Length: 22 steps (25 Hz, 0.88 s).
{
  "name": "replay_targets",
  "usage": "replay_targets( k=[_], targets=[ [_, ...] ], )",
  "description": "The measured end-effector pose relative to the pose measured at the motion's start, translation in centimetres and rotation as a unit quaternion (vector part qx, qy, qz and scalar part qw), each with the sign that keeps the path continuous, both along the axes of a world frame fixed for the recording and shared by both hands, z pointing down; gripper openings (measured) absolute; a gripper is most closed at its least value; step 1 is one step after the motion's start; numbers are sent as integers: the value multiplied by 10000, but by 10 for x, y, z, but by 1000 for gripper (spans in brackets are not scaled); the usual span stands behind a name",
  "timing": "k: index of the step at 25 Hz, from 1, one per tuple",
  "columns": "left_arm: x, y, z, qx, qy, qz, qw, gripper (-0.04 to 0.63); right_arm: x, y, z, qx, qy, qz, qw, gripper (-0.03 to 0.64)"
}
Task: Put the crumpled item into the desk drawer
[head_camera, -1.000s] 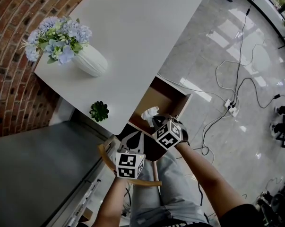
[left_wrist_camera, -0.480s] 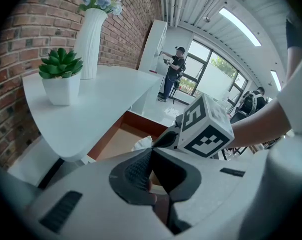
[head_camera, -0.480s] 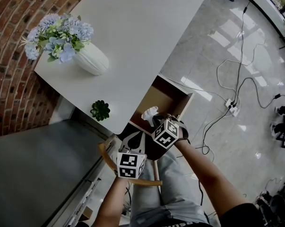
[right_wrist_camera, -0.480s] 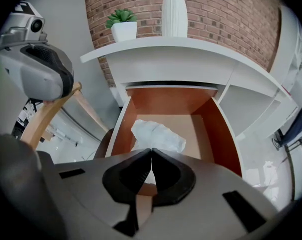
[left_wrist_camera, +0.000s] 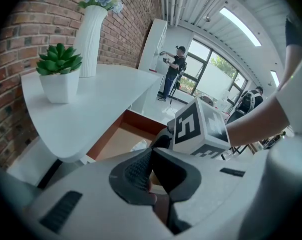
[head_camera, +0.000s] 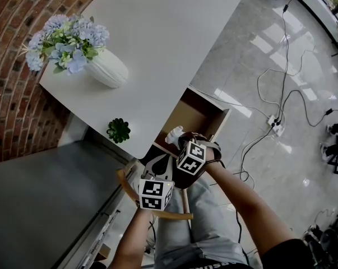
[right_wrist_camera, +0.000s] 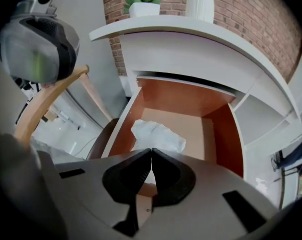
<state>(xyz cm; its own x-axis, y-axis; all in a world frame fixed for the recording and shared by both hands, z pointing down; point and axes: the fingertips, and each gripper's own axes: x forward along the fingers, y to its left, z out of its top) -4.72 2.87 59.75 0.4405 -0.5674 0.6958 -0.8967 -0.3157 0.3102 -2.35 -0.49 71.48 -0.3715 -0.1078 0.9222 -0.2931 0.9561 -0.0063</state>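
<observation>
Right tongs (right_wrist_camera: 150, 153) have edged left, pinching the crumpled item (right_wrist_camera: 158, 135), long axis slanting across drawer (right_wrist_camera: 191, 100); left tongs (left_wrist_camera: 152, 152) closed.

The right gripper (head_camera: 181, 142), its jaws pinched on the crumpled white paper wad (head_camera: 174, 134), has drifted a little to the left and slightly farther over the open brown wooden drawer (head_camera: 194, 115). The wad has shifted left with it, nearer the drawer's left wall.
</observation>
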Motion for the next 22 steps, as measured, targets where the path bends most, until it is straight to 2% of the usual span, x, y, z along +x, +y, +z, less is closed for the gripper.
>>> replay_targets(
  k=[8,22],
  targets=[
    [-3,1,3,-43,-6,-5,10000,-3,-3,10,17,11,303,-599,9977,2],
    [-8,2,13,-141,-40,-9,9999,-3,-7,4,29,-97,533,-836,9950,2]
  ],
)
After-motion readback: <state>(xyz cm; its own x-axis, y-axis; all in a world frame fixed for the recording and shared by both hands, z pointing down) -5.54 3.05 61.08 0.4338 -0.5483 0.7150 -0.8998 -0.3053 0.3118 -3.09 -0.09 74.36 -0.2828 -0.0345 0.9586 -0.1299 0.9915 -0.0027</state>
